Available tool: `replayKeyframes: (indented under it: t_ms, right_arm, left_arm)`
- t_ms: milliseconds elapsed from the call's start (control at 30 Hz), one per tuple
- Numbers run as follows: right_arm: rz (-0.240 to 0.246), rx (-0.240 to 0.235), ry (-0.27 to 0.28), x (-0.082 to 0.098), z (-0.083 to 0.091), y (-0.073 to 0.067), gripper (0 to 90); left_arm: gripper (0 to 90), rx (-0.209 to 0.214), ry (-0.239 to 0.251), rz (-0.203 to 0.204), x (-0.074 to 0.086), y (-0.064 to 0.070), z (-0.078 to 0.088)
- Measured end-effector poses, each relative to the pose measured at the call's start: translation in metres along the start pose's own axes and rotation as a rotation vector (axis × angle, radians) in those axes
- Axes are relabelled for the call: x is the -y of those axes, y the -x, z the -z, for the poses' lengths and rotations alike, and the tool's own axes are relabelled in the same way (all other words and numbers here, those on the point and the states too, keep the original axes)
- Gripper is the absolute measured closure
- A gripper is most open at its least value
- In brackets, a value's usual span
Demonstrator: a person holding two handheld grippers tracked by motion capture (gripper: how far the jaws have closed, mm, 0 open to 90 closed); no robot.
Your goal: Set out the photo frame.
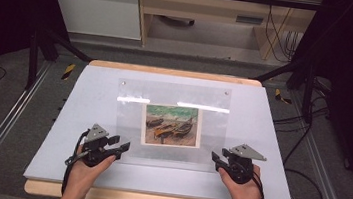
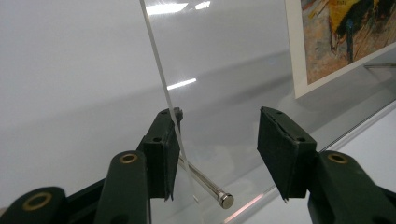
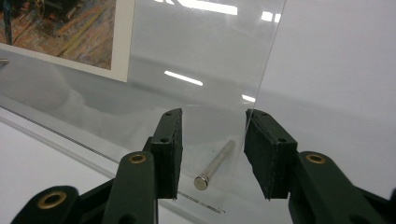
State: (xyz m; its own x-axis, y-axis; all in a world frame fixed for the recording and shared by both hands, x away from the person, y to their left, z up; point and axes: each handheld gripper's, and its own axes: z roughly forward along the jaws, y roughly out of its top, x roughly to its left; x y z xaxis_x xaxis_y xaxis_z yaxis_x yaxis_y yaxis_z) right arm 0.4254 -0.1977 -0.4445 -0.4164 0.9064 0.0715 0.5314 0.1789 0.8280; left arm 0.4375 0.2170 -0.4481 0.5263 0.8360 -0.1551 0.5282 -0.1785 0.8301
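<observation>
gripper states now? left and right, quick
Left gripper: open, jaws astride the clear acrylic sheet corner and its metal pin.
Right gripper: open, astride the opposite corner pin.

We see the print (image 2: 345, 42) cut off by the frame's top and right in the left gripper view, and by the top and left in the right gripper view. Both pins' (image 3: 214, 164) far ends blur behind the clear sheet (image 3: 205, 60).

Both forearms come in low and side by side, each hand wrapped around its tongs. The left tongs (image 1: 120, 145) point inward to the right, jaws standing apart. The right tongs (image 1: 216, 158) point inward to the left (mirroring the other), jaws likewise parted.
</observation>
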Motion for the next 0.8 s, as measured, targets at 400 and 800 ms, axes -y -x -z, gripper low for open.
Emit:
replayKeyframes:
  t_ms: [400, 800]
  right_arm:
    - [0.008, 0.005, -0.006, 0.0023, 0.0023, -0.0005, 60.5]
    - [0.023, 0.011, -0.016, 0.0054, 0.0055, -0.0005, 64.3]
  left_arm:
    - [50.8, 0.0, -0.008, -0.002, 0.0013, 0.0008, 0.0023]
    - [53.4, -0.007, -0.02, -0.005, 0.0038, 0.0029, 0.0055]
